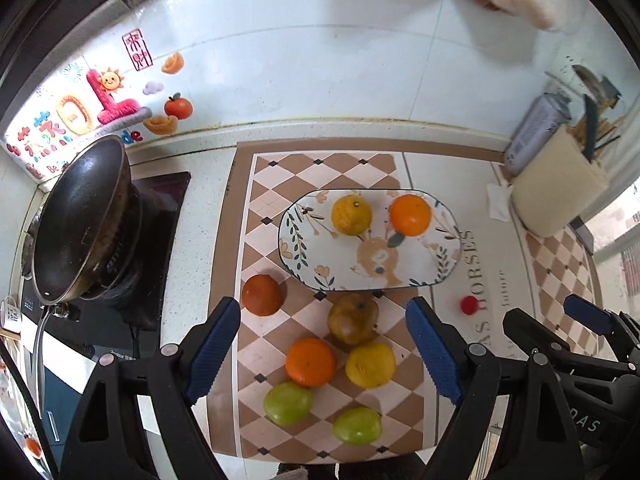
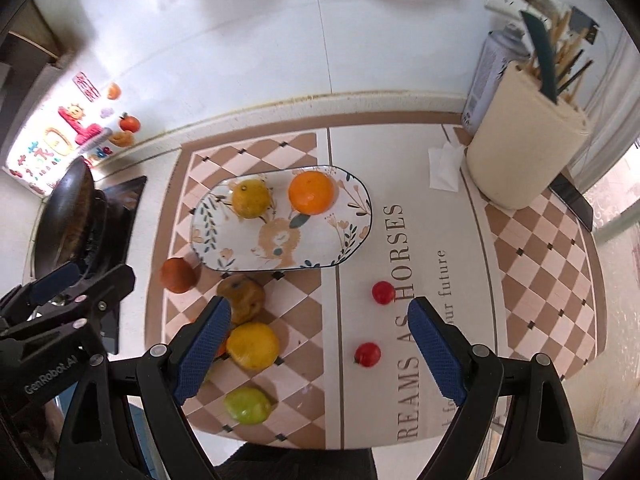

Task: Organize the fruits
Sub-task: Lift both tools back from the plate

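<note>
Oval plate [image 1: 304,240] on bench mat: holds one yellow citrus [image 1: 351,215] and one orange [image 1: 410,215]. Loose on mat, near side of plate: dark red fruit [image 1: 262,294], brown pear [image 1: 353,323], orange, yellow citrus, two green fruits [image 1: 287,403]; two small red fruits [image 2: 383,292] further right. Left hand-held gripper [image 1: 324,352] and right hand-held gripper [image 2: 320,352]: both wide, empty. Judged early: most fruit unplaced.

Floral plate [image 1: 296,236]; brown-and-cream checkered mat [image 1: 272,184].

Oval plate [image 1: 448,236] holds yellow citrus [image 1: 351,215], orange [image 1: 410,215]; other fruits loose on mat.
</note>
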Demonstrator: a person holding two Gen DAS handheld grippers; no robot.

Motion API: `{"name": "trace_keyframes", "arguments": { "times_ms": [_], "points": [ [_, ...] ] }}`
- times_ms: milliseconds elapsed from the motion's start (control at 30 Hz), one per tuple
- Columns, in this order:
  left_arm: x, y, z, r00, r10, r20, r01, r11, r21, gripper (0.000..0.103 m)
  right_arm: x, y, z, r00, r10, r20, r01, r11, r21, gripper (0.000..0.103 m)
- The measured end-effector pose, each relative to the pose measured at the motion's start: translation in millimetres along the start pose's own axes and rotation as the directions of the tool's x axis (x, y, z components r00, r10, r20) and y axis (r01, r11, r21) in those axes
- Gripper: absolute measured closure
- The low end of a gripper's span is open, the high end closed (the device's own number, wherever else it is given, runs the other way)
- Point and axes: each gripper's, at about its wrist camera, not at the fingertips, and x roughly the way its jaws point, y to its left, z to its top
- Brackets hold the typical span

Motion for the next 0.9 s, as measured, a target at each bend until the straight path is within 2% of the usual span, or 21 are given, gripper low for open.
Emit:
{"name": "trace_keyframes", "arguments": {
  "times_ms": [267,367,433,467,533,567,700,767,900],
  "points": [
    [-30.7,10.4,-15.7,0.998,-0.044,0.035,0.045,0.999,-0.023,0.018,-34.8,6.7,-17.6,0.998,0.032,0.047,-0.033,0.999,0.025,0.011],
    [-30.9,17.3,-18.9,0.999,-0.041,0.031,0.042,0.999,-0.032,0.016,-22.6,6.9,-24.9,0.997,0.078,0.005,-0.078,0.996,0.05,0.011],
    [-25.8,22.5,-20.9,1.0,-0.014,0.016,0.014,1.0,-0.022,0.004,-0.1,9.4,-35.0,0.991,0.115,-0.065,-0.111,0.992,0.057,0.011],
    [-21.2,27.8,-23.5,1.0,0.01,0.008,-0.01,1.0,-0.02,0.004,11.7,10.6,-40.4,0.987,0.129,-0.1,-0.123,0.99,0.063,0.011],
    [-10.9,37.2,-29.9,0.999,0.05,-0.01,-0.05,0.999,-0.017,0.004,40.7,15.4,-55.0,0.97,0.156,-0.185,-0.145,0.987,0.069,0.011],
    [-4.9,41.1,-33.5,0.997,0.068,-0.025,-0.068,0.998,-0.015,0.004,61.8,19.9,-65.2,0.952,0.184,-0.244,-0.17,0.982,0.077,0.011],
    [30.7,61.7,-53.8,0.983,0.137,-0.121,-0.14,0.99,-0.016,0.004,124.5,35.9,-97.9,0.891,0.209,-0.403,-0.191,0.978,0.086,0.011],
    [51.8,73.3,-67.5,0.971,0.16,-0.181,-0.166,0.986,-0.022,0.004,147.2,44.0,-111.8,0.868,0.209,-0.451,-0.192,0.978,0.083,0.011],
    [78.3,86.2,-86.4,0.948,0.175,-0.265,-0.191,0.981,-0.036,0.004,182.1,57.9,-133.6,0.828,0.208,-0.52,-0.19,0.978,0.089,0.022]
  ]
}}
